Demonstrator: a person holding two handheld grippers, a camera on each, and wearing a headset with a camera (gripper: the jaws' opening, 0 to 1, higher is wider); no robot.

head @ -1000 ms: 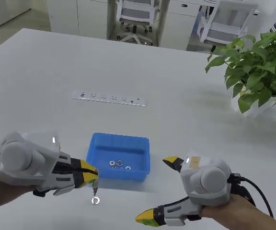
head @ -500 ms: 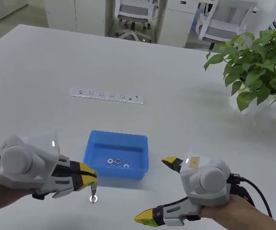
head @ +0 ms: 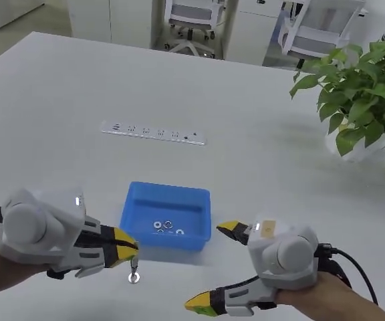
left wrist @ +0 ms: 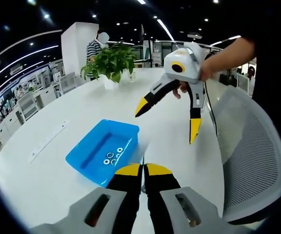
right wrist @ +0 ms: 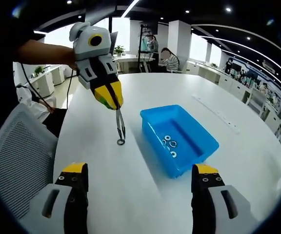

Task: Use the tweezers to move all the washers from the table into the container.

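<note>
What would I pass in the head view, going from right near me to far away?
washer → blue container → white power strip → office chair

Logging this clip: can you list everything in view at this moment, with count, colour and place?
table: one, white, carries everything below
container: one, blue, open tray, on the table between the grippers
washers in the container: three or four, silvery, on its floor
washer on the table: one, silvery, near side of the container, at the tweezers' tips
tweezers: one pair, dark metal, pointing down at that washer
power strip: one, white, beyond the container
potted plant: one, green leaves, far right of the table
office chairs: two, white and grey, past the far edge
left gripper: white with yellow tips, jaws closed on the tweezers
right gripper: same colours, jaws spread wide, holding nothing
</note>
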